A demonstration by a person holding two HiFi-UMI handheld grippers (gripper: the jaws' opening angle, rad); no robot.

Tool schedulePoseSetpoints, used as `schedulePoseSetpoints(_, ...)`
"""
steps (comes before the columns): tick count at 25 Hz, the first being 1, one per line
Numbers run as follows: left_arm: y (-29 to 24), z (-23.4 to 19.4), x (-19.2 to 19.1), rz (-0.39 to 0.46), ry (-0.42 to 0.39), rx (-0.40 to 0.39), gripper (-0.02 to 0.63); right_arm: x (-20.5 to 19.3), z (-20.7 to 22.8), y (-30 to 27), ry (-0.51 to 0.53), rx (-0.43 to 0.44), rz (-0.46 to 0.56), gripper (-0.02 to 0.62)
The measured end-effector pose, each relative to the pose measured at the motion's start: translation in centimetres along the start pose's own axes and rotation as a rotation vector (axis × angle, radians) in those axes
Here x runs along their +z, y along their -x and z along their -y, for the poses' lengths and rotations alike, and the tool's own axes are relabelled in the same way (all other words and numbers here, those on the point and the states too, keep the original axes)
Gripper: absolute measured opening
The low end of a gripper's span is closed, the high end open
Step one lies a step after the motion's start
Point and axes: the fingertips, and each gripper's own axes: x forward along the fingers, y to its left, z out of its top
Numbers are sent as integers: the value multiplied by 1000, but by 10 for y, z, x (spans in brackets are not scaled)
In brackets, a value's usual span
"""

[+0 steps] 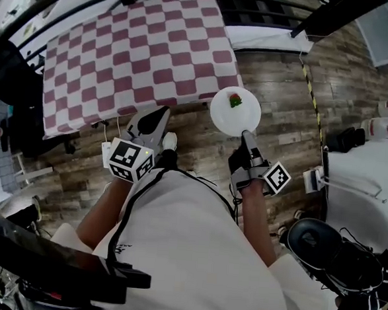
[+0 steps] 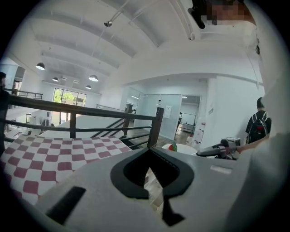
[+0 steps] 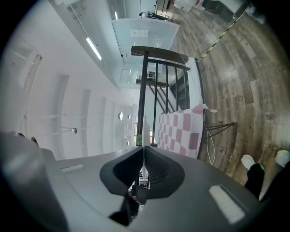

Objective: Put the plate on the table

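The right gripper [image 1: 248, 135] has its jaws clamped on the rim of the plate [image 1: 235, 114], holding it over the floor [image 1: 284, 91] just beside the counter [image 1: 135, 54]. The left gripper [image 1: 158, 119] has its jaws together and empty. Setting the plate down is not yet done.

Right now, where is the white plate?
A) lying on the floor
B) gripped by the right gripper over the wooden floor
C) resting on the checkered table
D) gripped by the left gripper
B: the right gripper clamps the plate by its rim, and it hangs over the wooden floor beside the checkered table, not on it.
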Motion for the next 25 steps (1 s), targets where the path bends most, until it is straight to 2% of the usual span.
schedulePoseSetpoints(15,-62,-84,29,-27,-7,-159,8,2,-11,-83,4,16,140,18)
schedulePoseSetpoints(25,-87,-120,30,-47,-5,-208,7,4,-20,-123,18,20,182,18)
